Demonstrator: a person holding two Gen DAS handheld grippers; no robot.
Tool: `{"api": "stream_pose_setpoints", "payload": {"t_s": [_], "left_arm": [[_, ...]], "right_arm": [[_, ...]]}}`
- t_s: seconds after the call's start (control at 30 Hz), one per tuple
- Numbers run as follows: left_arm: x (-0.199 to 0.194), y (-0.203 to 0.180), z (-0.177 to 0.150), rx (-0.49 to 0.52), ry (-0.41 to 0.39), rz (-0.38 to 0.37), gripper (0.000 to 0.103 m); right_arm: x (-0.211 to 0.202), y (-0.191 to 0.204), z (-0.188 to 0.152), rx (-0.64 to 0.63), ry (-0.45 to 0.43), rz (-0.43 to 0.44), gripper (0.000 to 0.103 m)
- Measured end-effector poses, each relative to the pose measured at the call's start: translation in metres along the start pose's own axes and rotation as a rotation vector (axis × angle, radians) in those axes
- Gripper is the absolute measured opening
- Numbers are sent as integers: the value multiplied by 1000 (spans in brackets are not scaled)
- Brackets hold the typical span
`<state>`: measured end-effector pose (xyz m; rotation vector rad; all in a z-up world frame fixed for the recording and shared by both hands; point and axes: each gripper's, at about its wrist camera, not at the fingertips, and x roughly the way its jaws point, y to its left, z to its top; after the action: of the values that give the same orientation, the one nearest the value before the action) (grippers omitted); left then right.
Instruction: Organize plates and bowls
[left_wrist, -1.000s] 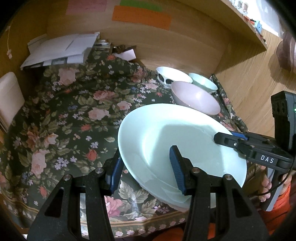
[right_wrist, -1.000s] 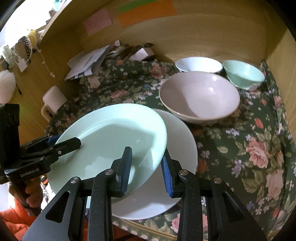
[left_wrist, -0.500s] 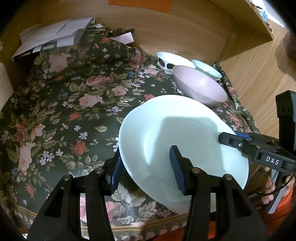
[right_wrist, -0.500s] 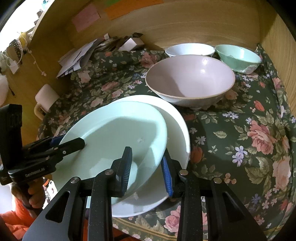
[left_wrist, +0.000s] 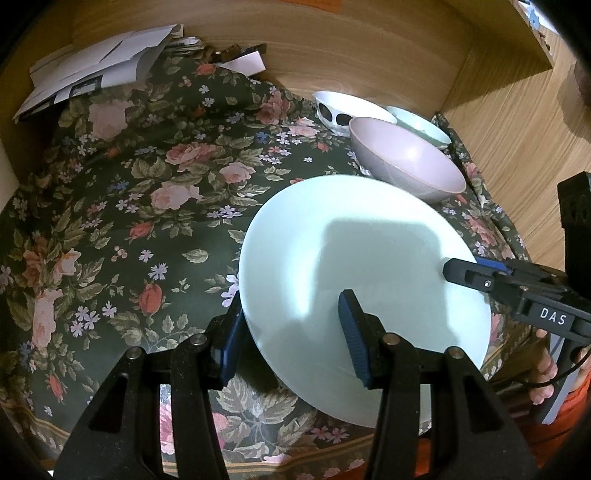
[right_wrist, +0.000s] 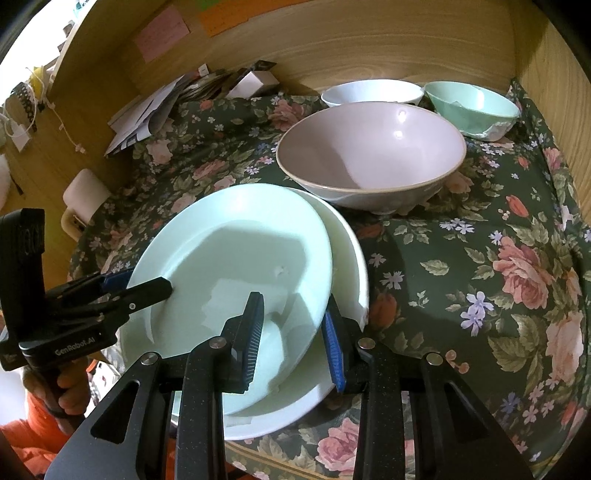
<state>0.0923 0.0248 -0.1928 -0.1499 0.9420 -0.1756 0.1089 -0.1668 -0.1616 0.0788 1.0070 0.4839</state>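
A pale green plate is held between both grippers, tilted, just over a white plate that lies on the floral cloth. My left gripper has its jaws astride the plate's left rim; it also shows in the right wrist view. My right gripper has its jaws astride the plate's right rim, and shows in the left wrist view. A large pink bowl stands behind, with a white bowl and a mint bowl at the back.
The floral cloth covers a table set in a wooden alcove. Papers and a small box lie at the back left. A white mug stands at the left edge. A wooden wall closes the right side.
The green plate has moved forward and down with both grippers, so it now sits lower over the white plate and closer to the pink bowl.
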Motion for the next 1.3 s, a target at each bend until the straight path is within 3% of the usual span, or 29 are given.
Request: {"api": "stream_pose_setpoints", "payload": {"t_s": [0.5, 0.63, 0.8, 0.87, 1.07, 1.3], "left_arm": [[-9, 2, 16, 12, -16, 14, 49], [-21, -1, 30, 10, -52, 13, 55], [-30, -7, 54, 21, -96, 21, 62], [-30, -11, 64, 27, -103, 24, 67], [-20, -27, 93, 58, -102, 28, 70], [6, -44, 122, 94, -68, 25, 71]], "right_arm": [[-18, -8, 3, 6, -29, -17, 29], [-34, -13, 9, -2, -86, -70, 43], [-52, -23, 24, 7, -164, -111, 50], [-58, -27, 31, 11, -197, -137, 59], [-65, -42, 51, 28, -249, -174, 63], [-52, -62, 71, 61, -244, -186, 63]]}}
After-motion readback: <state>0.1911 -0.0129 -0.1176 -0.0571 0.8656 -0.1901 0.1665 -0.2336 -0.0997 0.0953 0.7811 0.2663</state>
